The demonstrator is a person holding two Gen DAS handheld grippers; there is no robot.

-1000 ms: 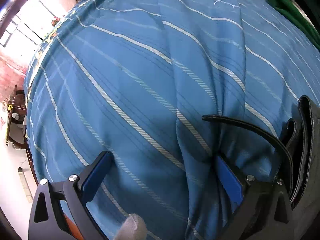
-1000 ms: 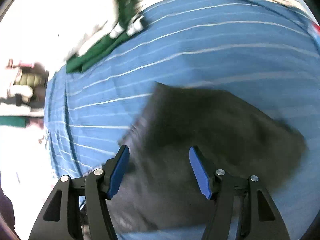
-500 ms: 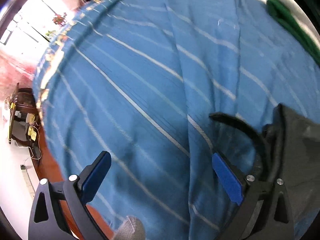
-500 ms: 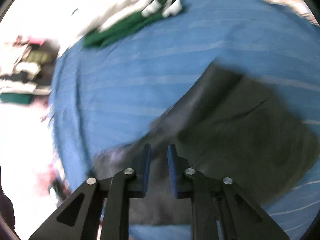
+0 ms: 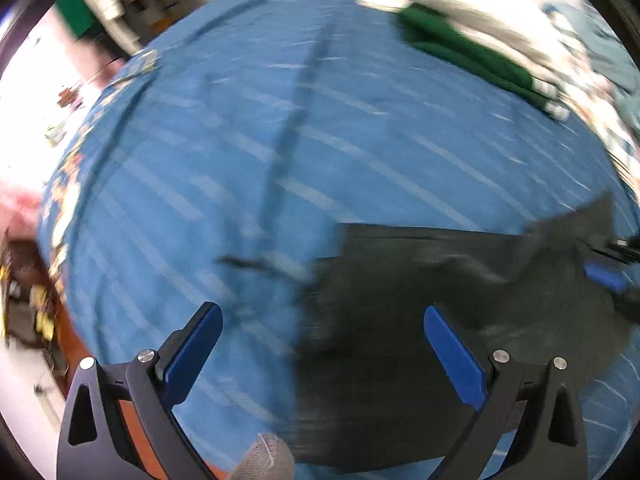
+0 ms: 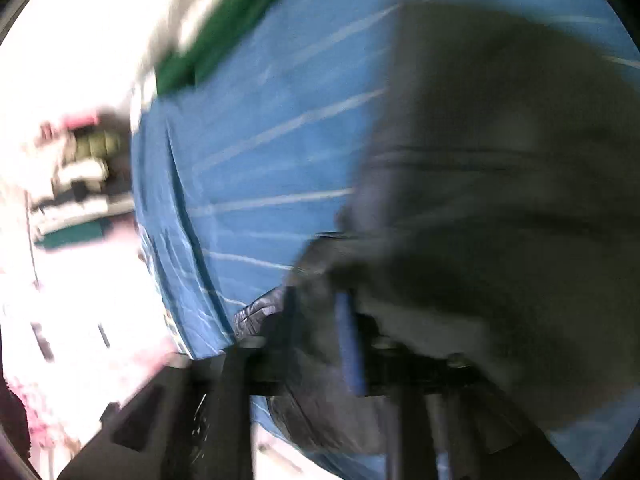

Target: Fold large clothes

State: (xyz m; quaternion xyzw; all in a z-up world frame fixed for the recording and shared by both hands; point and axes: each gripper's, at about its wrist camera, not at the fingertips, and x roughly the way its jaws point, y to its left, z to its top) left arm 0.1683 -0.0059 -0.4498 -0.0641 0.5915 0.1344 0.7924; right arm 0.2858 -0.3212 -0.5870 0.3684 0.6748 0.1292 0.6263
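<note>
Left tool (image 5: 322, 350): 2 matte black plastic finger arms with triangular cut-outs, each bearing round silver screw heads and a flat blue rectangular pad (image 5: 454, 360). A rounded grey textured tip (image 5: 264, 458), possibly a gloved finger, shows at the bottom edge. Right tool (image 6: 320, 344): the same black frame, heavily blurred, with 1 narrow blue pad (image 6: 350, 348) visible.

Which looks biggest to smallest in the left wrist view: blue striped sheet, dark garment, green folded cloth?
1. Blue striped sheet, which fills most of the frame.
2. Dark garment, spread across the lower right.
3. Green folded cloth, a small strip at the far edge; it lies farther from the camera, so its true size against the garment is unsure.
</note>
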